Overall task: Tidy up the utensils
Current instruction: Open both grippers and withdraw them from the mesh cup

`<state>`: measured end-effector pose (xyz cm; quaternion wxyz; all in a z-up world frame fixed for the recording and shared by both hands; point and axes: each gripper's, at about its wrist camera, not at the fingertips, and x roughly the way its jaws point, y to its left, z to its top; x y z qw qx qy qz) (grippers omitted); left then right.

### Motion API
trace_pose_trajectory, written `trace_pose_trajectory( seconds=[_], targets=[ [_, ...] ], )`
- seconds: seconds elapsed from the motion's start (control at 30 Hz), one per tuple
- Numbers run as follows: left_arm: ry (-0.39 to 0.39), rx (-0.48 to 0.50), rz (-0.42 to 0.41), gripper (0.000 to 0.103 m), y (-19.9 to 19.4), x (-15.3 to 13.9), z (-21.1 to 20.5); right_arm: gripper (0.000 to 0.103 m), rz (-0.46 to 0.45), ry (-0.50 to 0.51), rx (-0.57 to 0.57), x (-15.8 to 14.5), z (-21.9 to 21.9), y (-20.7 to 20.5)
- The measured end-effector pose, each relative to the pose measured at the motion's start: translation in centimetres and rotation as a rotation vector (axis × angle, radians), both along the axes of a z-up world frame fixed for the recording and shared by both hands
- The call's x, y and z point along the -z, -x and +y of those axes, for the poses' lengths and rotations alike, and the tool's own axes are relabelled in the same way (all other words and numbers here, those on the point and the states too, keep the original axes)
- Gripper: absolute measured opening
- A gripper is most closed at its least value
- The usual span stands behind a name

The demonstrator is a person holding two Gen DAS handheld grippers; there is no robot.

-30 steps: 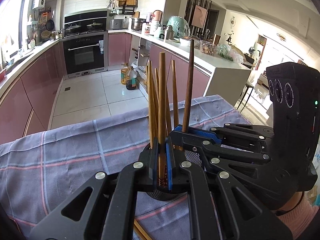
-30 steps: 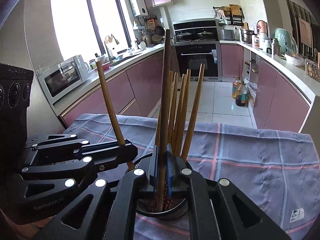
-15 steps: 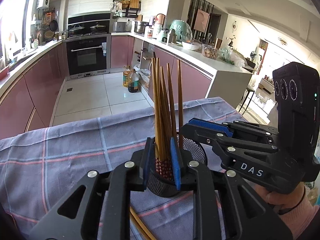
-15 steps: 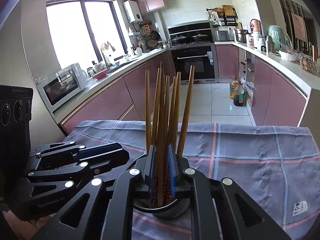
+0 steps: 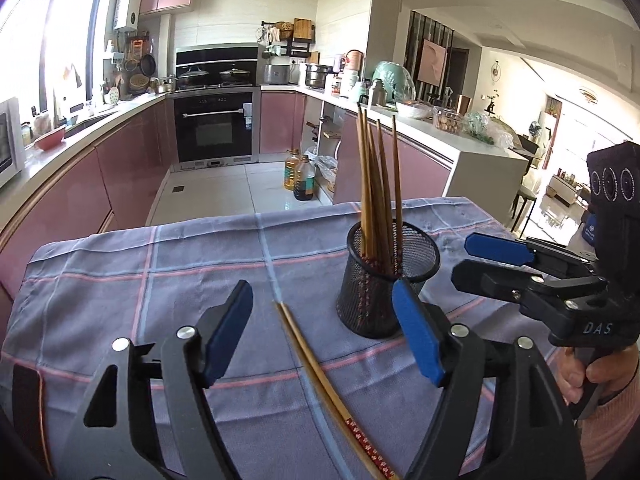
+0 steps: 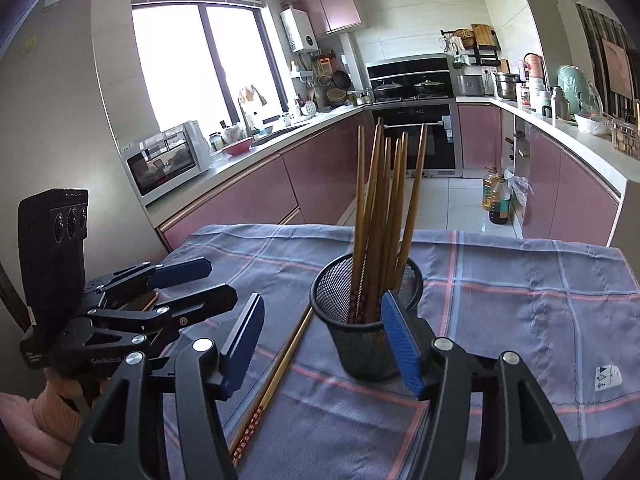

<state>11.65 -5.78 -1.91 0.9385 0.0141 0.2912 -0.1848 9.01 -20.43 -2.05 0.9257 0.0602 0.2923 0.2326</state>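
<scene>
Lettering "DAS" marks the right gripper (image 5: 496,264) at the frame's right edge; "GenRobot" marks the left gripper (image 6: 192,280) at lower left. Both jaws stand open, gripping nothing. Black mesh holder (image 5: 384,280) stands mid-frame on the checked cloth (image 5: 160,264), filled with upright brown chopsticks (image 5: 376,184). Two chopsticks (image 5: 320,380) lie flat between the left jaws.

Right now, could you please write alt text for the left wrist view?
The open left gripper hovers over two chopsticks lying on the checked cloth, beside a black mesh cup holding upright chopsticks; the right gripper is open.
</scene>
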Motion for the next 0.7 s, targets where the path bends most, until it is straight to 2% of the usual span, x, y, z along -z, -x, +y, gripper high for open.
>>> trace_pose_trajectory(
  seconds=[0.07,0.13,0.23,0.43,0.53,0.7],
  targets=[
    [-0.006,-0.031,0.004,0.087,0.6,0.5,0.8,0.064,0.027,0.007,-0.012,1.1,0.6,0.3],
    [-0.026,-0.057,0.008,0.087,1.1,1.3,1.5,0.065,0.062,0.017,-0.023,2.5,1.4,0.5],
    [-0.038,-0.096,0.031,0.094,1.8,2.6,2.5,0.065,0.116,0.033,-0.038,4.4,2.3,0.6],
    [-0.072,-0.148,0.076,0.094,2.8,5.1,4.6,0.066,0.181,0.076,-0.062,6.9,4.5,1.0],
    [-0.06,-0.148,0.104,0.093,3.1,5.8,5.1,0.066,0.19,0.101,-0.069,7.4,5.3,1.0],
    [-0.065,-0.14,0.128,0.086,3.4,6.7,4.9,0.064,0.196,0.143,-0.064,8.0,6.5,1.0]
  ],
)
